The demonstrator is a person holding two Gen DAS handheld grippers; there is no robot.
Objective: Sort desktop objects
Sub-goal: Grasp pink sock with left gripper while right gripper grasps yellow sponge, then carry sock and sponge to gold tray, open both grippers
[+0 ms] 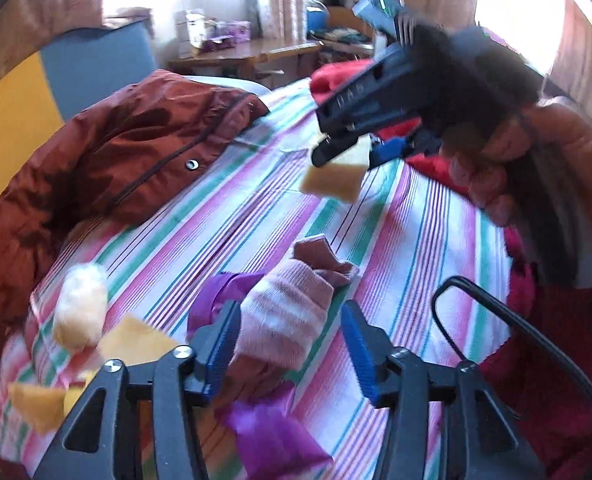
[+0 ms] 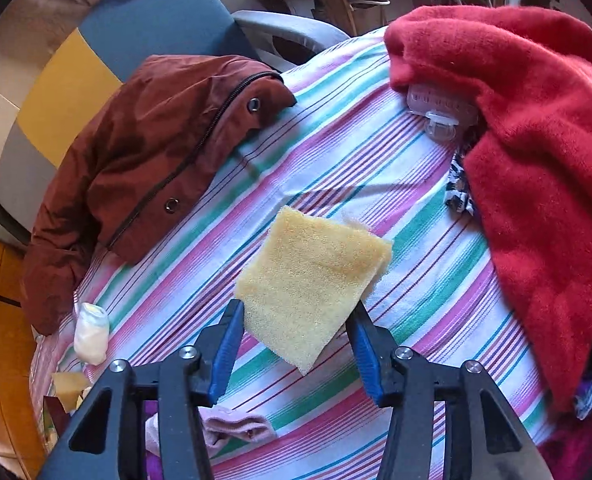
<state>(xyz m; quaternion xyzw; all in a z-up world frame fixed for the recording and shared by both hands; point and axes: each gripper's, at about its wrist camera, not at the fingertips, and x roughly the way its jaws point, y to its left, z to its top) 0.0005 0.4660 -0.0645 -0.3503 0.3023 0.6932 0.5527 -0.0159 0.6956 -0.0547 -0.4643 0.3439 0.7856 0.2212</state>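
- A yellow sponge [image 2: 311, 284] is seen between the spread fingers of the right tongs [image 2: 297, 344], above the striped sheet [image 2: 375, 168]; whether it is gripped cannot be told.
- The left tongs [image 1: 292, 344] are held open over a pink sock [image 1: 284, 312].
- A brown jacket [image 2: 148, 152] and red sweater [image 2: 535, 128] are laid at the sides.

Yellow sponge [image 2: 311, 284], pink-green striped sheet [image 2: 415, 304].
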